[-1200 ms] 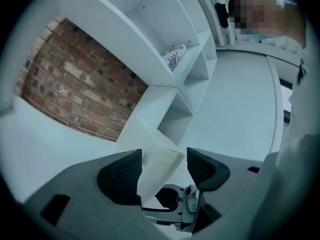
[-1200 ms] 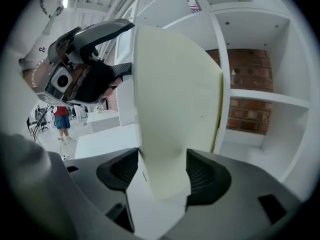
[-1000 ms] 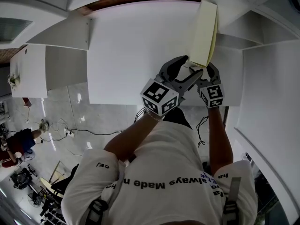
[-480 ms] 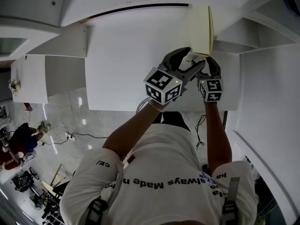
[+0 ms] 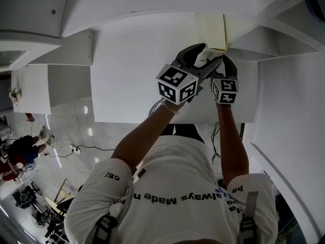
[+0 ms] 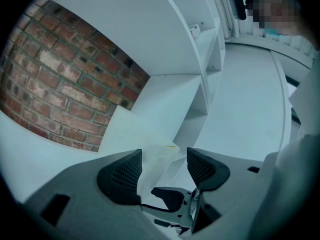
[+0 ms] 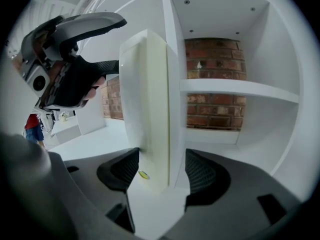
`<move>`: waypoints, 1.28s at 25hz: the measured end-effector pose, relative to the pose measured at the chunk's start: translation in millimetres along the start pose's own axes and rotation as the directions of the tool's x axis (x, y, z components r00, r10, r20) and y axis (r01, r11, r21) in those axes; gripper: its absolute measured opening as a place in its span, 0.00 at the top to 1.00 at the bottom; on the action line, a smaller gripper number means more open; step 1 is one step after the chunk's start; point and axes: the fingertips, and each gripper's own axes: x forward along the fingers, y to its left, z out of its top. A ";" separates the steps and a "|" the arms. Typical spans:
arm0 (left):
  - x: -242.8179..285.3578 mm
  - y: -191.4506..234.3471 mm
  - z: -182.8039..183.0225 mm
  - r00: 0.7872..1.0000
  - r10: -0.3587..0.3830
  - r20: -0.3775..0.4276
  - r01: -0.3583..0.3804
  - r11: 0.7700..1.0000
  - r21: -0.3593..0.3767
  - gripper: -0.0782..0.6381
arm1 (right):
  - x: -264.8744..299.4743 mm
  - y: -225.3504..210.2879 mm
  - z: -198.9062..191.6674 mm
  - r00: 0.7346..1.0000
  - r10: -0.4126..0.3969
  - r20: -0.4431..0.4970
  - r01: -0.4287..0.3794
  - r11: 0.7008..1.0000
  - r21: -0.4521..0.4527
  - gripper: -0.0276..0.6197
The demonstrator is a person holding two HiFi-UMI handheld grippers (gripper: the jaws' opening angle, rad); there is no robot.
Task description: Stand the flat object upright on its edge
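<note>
At upper right-centre of the head view, on white tabletop [image 5: 132,65]: flat object [image 5: 212,30], a thin pale-cream slab with plain faces, yellower along its right edge. Seen upright in right gripper view, just beside white shelf divider [image 7: 173,84], with a small yellow-green spot near the bottom edge. Right gripper [image 7: 162,159]: jaws apart, straddling the lower end, frame-left pad close against the face, gap at the other pad. Left gripper [image 6: 164,156]: jaws apart, slab corner between them, not clamped.
</note>
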 end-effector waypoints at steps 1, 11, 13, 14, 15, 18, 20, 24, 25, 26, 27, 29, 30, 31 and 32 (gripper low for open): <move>1.3 1.6 1.2 1.000 0.002 0.001 -0.002 1.000 -0.001 0.49 | 1.4 -0.9 1.3 1.000 -0.007 -0.002 0.007 1.000 0.001 0.51; 5.9 8.0 5.9 1.000 0.005 -0.006 -0.005 1.000 0.005 0.49 | 6.1 -4.2 7.3 0.999 -0.033 -0.018 0.033 0.999 0.013 0.51; 2.7 8.5 4.6 1.000 0.006 -0.008 -0.006 1.000 0.006 0.49 | 1.8 -4.2 11.9 0.999 -0.035 -0.007 0.035 0.999 0.014 0.51; -0.3 8.7 4.1 1.000 0.009 -0.010 -0.009 1.000 0.005 0.49 | -1.6 -2.7 15.4 0.999 -0.032 0.000 0.032 0.999 0.013 0.51; -4.2 8.8 3.8 1.000 0.012 -0.010 -0.012 1.000 0.006 0.49 | -5.3 -0.3 19.7 1.000 -0.025 0.009 0.025 1.000 0.012 0.51; -19.3 8.9 4.6 1.000 0.023 -0.008 -0.023 1.000 0.020 0.49 | -19.0 7.2 34.8 0.999 -0.004 0.036 0.003 1.000 0.009 0.52; -32.8 9.7 6.3 0.999 0.034 0.000 -0.034 0.999 0.028 0.49 | -30.3 12.6 47.2 0.998 0.011 0.057 -0.011 1.000 0.004 0.52; -69.2 13.7 17.0 0.997 0.072 0.035 -0.074 0.996 0.040 0.49 | -55.6 32.7 78.3 0.991 0.075 0.112 -0.075 0.997 -0.001 0.52; -80.0 14.5 20.9 0.995 0.085 0.048 -0.087 0.995 0.046 0.49 | -62.8 37.9 86.0 0.988 0.089 0.128 -0.089 0.996 -0.004 0.54; -91.5 14.9 25.0 0.993 0.098 0.063 -0.101 0.994 0.052 0.50 | -70.3 42.8 93.5 0.985 0.101 0.143 -0.102 0.995 -0.005 0.56; -103.7 14.8 29.3 0.991 0.111 0.078 -0.116 0.992 0.059 0.52 | -78.2 47.6 101.3 0.981 0.113 0.159 -0.113 0.994 -0.006 0.59; -128.5 13.1 38.4 0.985 0.139 0.103 -0.148 0.985 0.084 0.58 | -93.8 58.2 117.4 0.973 0.137 0.187 -0.138 0.990 -0.010 0.62; -140.5 11.6 42.9 0.982 0.154 0.113 -0.165 0.981 0.102 0.62 | -101.4 64.3 125.4 0.969 0.151 0.198 -0.150 0.988 -0.017 0.63; -151.8 9.8 47.4 0.978 0.168 0.123 -0.183 0.976 0.121 0.64 | -108.6 70.8 133.5 0.964 0.165 0.207 -0.163 0.986 -0.025 0.66; -162.2 7.7 51.8 0.975 0.180 0.131 -0.198 0.970 0.138 0.67 | -115.8 77.6 141.9 0.960 0.179 0.215 -0.176 0.984 -0.035 0.67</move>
